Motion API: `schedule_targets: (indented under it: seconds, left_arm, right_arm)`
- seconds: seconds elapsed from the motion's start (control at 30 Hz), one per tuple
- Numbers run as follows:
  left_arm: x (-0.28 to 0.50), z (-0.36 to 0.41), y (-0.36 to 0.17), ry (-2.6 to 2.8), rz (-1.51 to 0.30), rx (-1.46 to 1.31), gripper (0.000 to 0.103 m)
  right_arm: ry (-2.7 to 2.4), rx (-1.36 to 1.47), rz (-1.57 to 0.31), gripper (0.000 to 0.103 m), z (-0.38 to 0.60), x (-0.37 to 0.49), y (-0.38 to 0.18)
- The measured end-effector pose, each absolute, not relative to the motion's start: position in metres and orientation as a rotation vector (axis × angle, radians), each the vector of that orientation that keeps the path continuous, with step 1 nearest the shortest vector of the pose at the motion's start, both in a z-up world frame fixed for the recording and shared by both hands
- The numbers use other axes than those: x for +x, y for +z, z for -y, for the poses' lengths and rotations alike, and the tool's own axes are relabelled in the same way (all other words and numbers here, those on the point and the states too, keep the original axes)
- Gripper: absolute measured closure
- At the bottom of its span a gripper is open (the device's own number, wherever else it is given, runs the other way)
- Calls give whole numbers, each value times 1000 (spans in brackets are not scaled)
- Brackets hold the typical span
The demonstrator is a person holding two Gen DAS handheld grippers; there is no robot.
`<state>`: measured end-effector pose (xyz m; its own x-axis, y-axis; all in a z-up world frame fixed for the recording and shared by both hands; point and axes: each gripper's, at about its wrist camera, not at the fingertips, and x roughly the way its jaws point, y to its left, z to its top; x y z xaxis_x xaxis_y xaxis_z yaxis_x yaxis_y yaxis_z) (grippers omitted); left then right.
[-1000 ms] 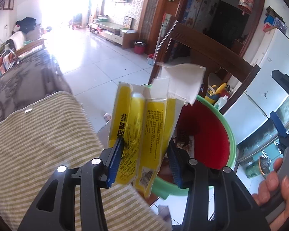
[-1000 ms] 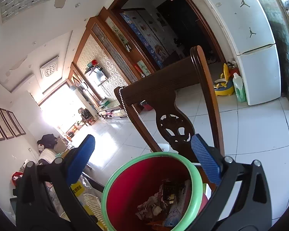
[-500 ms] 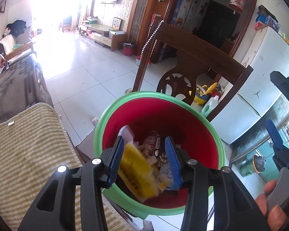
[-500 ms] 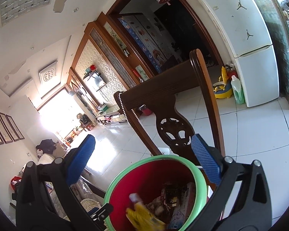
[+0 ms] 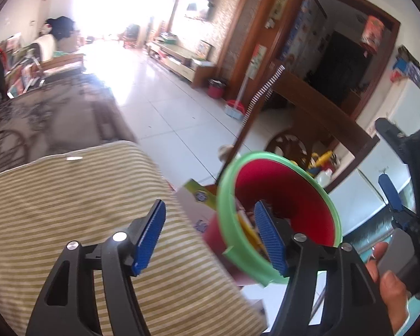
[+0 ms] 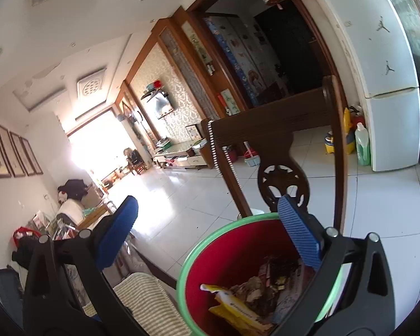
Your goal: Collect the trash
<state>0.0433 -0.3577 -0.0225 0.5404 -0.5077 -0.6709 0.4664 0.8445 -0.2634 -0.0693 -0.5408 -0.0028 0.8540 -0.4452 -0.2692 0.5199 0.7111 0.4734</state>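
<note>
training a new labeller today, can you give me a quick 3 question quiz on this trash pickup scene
1. True or false: the yellow wrapper lies inside the red bin.
2. Multiple choice: what is between the pads of the left hand-held gripper?
A. the yellow wrapper, pinched
B. nothing held; its jaws are opening and the bin's green rim shows in the gap
C. a white tissue
3. Fill in: the cloth beside the bin has a ____ pattern.

Key: 1 true; 2 B; 3 striped
</note>
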Motion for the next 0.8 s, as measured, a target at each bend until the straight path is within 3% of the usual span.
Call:
schedule_targets:
  seconds: [0.37,0.8]
  left_arm:
    - [35,208,-2,-416,-708,-145,11]
    - [26,96,4,-198,-432,-177,8]
  right_arm:
    - [-385,307,-201,5,432,-24,11]
    - [-481,323,-25,5,354,-19,2]
